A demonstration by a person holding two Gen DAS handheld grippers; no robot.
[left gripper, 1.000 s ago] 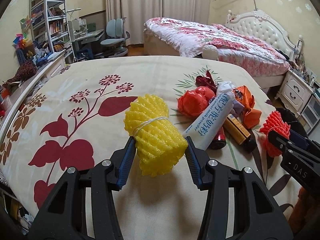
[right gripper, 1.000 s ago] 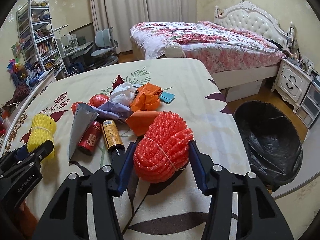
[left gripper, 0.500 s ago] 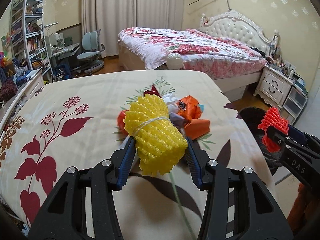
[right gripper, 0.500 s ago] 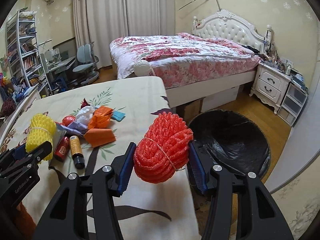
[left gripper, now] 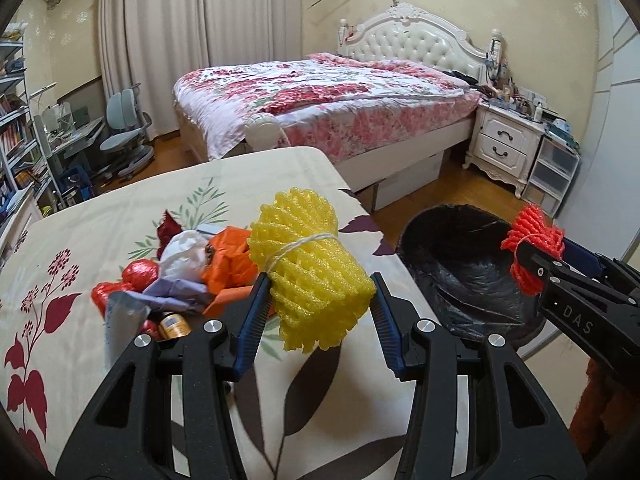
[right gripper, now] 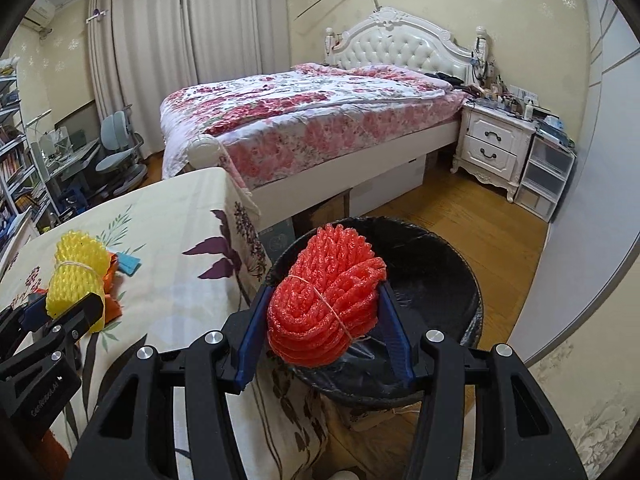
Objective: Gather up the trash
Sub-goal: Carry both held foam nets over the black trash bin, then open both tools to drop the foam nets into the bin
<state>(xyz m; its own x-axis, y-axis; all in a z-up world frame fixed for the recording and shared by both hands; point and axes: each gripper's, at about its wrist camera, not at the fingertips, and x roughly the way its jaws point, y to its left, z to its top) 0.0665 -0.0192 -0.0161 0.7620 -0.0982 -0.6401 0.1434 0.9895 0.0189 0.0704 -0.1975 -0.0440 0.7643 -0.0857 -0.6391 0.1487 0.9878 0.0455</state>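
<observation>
My left gripper (left gripper: 318, 320) is shut on a yellow foam net bundle (left gripper: 312, 268) tied with string, held above the table's right part; it also shows in the right wrist view (right gripper: 76, 280). My right gripper (right gripper: 322, 324) is shut on a red foam net bundle (right gripper: 324, 296), held over the near rim of the black-lined trash bin (right gripper: 440, 264). In the left wrist view the red bundle (left gripper: 532, 248) hangs over the bin (left gripper: 460, 276). A trash pile (left gripper: 180, 272) of wrappers, bags and cans lies on the table.
The table has a floral cloth (left gripper: 80, 240); its right edge meets the bin. A bed (right gripper: 320, 120), a white nightstand (right gripper: 496, 148), drawers, a desk chair (left gripper: 124, 136) and shelves stand beyond on the wood floor.
Both grippers have swung right with their bundles. The red bundle has gone from above the table to above the bin; the yellow one from mid-table toward the right edge.
</observation>
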